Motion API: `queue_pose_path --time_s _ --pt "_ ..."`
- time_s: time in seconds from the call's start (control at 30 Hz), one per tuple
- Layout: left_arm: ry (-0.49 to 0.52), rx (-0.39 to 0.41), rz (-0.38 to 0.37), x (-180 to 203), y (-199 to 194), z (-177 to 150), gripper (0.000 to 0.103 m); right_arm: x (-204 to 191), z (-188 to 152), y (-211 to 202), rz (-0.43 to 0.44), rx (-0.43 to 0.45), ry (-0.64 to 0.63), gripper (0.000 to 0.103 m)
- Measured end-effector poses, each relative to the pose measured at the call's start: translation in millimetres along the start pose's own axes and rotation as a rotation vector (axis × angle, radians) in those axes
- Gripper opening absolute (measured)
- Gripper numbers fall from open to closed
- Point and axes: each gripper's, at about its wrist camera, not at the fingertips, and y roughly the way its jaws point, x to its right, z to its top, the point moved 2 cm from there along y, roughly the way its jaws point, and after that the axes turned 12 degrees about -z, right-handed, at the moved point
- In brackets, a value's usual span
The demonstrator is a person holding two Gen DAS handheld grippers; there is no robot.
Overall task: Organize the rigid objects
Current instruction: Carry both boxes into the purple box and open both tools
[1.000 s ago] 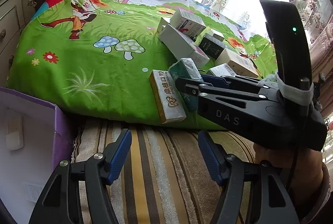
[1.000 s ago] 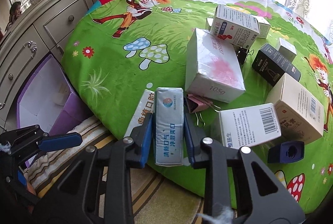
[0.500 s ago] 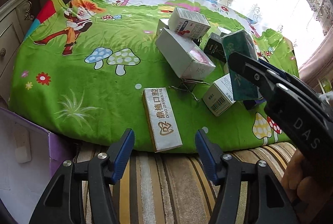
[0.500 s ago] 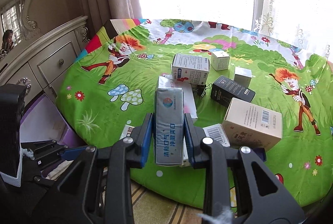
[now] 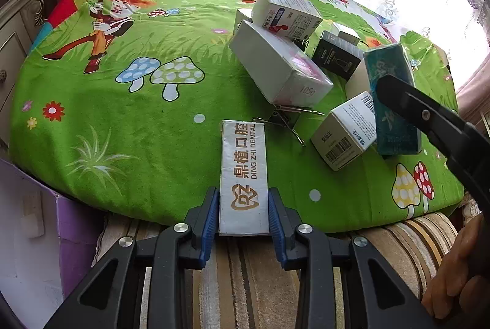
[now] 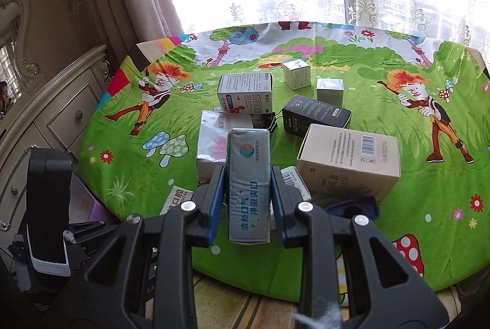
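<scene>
My left gripper (image 5: 244,217) is shut on the near end of a long white dental box (image 5: 244,176) that lies at the front edge of the green cartoon cloth (image 5: 122,114). My right gripper (image 6: 248,206) is shut on a teal toothpaste box (image 6: 248,182) and holds it up above the table; it also shows in the left wrist view (image 5: 393,102). Several more boxes lie in a heap behind: a long white box (image 5: 280,65), a barcode box (image 5: 346,136), a black box (image 6: 315,114) and a tan box (image 6: 349,166).
A purple open box (image 5: 70,225) stands at the left below the table edge. A striped seat (image 5: 251,283) lies under my left gripper. Binder clips (image 5: 284,117) lie by the dental box. A cream dresser (image 6: 46,121) stands left; a curtained window is behind.
My left gripper moved forward and closed on the dental box. My right gripper lifted the teal box up and away to the right of the heap.
</scene>
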Motion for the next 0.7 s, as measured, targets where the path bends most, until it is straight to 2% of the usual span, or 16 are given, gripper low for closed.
queue_pose_path --time_s 0.43,0.7 --pt "-0.184 0.212 -0.057 -35 -65 -25 0.033 -42 -9 -20 0.037 -0.006 -0.086 0.033" --pt "-0.378 0.349 -0.042 -89 -107 -42 0.033 -102 -17 -45 0.143 -0.030 -0.191 0.033"
